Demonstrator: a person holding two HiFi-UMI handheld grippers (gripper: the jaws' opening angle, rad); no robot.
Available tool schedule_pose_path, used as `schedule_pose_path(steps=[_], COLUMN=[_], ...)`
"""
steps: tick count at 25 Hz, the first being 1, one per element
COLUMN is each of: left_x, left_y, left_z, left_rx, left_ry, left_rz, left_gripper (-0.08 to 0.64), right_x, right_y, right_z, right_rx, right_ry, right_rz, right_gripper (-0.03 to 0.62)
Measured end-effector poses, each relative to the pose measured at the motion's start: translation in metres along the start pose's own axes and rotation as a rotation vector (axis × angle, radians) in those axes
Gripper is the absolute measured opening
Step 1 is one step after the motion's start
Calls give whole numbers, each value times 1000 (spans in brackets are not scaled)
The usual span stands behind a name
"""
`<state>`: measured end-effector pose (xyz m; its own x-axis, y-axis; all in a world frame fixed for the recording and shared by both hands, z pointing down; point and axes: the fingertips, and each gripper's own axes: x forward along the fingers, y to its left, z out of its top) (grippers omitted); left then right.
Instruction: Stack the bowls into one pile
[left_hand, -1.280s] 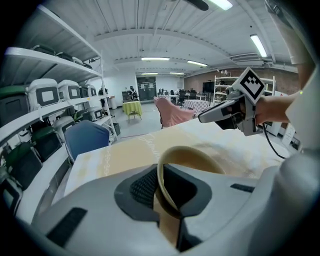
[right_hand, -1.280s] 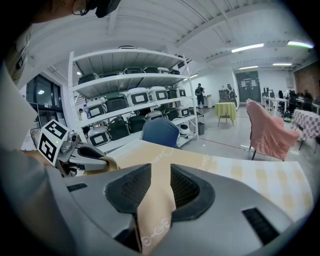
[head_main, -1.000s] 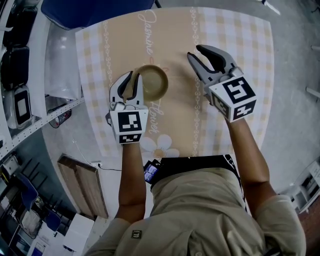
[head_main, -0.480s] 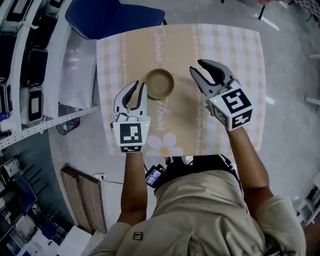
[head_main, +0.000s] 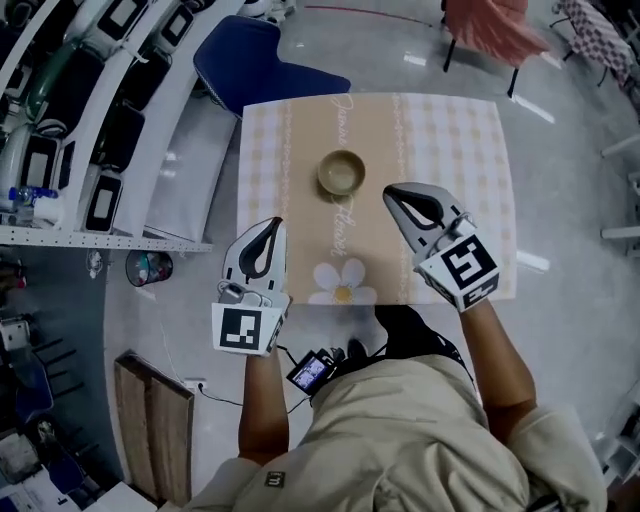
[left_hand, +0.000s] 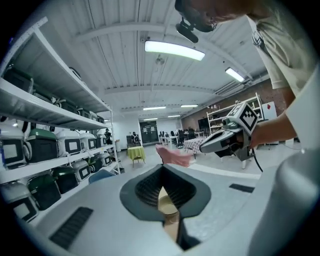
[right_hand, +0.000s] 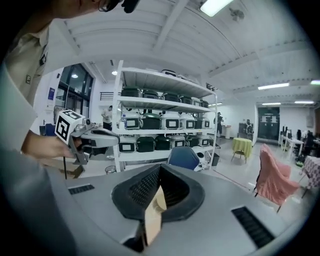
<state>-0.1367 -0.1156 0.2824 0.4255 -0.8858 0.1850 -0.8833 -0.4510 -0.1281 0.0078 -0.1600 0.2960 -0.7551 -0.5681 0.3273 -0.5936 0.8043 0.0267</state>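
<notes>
Shut and empty at the left hand-held gripper (head_main: 272, 226): tips together, held just off the near left corner of the surface. Same at the right hand-held gripper (head_main: 392, 192): jaws just closed, nothing between them, hovering over the near right part of the beige checked cloth-covered surface (head_main: 460, 130). Further out, toward the far middle and well apart from both: the olive-brown round bowl pile (head_main: 341, 172), upright, seemingly one stack, number of bowls too small to tell.

Probably little left to do, so few risks:
- Knocking the pile with a closed tip on any return sweep, sliding it along the cloth or tipping the top bowl.
- Dragging the cloth with a low pass.
- Overlooking a badly seated bowl, for want of a close look at the rims.

Only in the head view: the whole layout, with both tools clear of the pile. Only in the left gripper view: the pile glimpsed (left_hand: 168, 207) through the slit beneath its own tips, with the right hand-held gripper (left_hand: 227, 137) out ahead. Only in the right gripper view: grey shelving stacked with cookers (right_hand: 165, 107) and a blue chair (right_hand: 186, 157), no bowl in sight.
</notes>
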Motion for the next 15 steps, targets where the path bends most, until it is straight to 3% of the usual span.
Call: schedule_pose_path(steps=[7,15], left_x=[-119,-218], left_y=[-45,-98], left_z=[41,38], left_rx=[-12,-5], left_ry=[-95,-110], left_rz=[-47,-91], left_gripper=[6,6], right_x=[-69,-141], right_y=[131,259], right_z=[29,42], right_rx=[-124,-188], right_ry=[-3,-16], right_rz=[95,190], right_gripper=[3,3])
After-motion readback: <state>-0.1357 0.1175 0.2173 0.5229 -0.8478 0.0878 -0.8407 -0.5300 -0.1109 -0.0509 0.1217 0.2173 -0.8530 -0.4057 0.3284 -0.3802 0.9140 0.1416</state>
